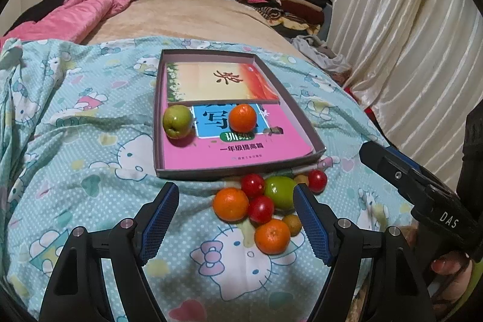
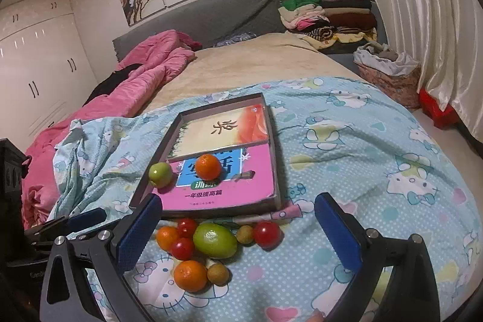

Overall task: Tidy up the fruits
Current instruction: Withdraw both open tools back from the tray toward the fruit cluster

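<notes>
**Two fruits boxed, most of the pile still to go**

So far the shallow box (image 1: 305, 122) on the bed's Hello Kitty sheet (image 1: 90, 171) has just two fruits in it: a green apple (image 1: 177, 121) tucked into the left wall, and a tangerine (image 1: 242, 118) sitting on the pink workbook (image 1: 235, 150) that lines the bottom. I'd call that barely a quarter done.

The rest is a tight cluster on the sheet just in front of the box's near wall: two tangerines (image 2: 167, 237) (image 2: 190, 275), three cherry tomatoes (image 2: 267, 234), a big green mango-ish fruit (image 2: 215, 240) and a couple of small brownish ones (image 2: 218, 273).

That green one is the only fruit with a real long axis; in the right wrist view it lies roughly left-right, slightly tilted, parallel to the box's front edge. Everything else is basically round.

Left tool (image 1: 235, 219) is spread wide and empty, above the pile. Right tool (image 2: 238, 231) is also wide open, holding nothing, framing the same cluster.
</notes>
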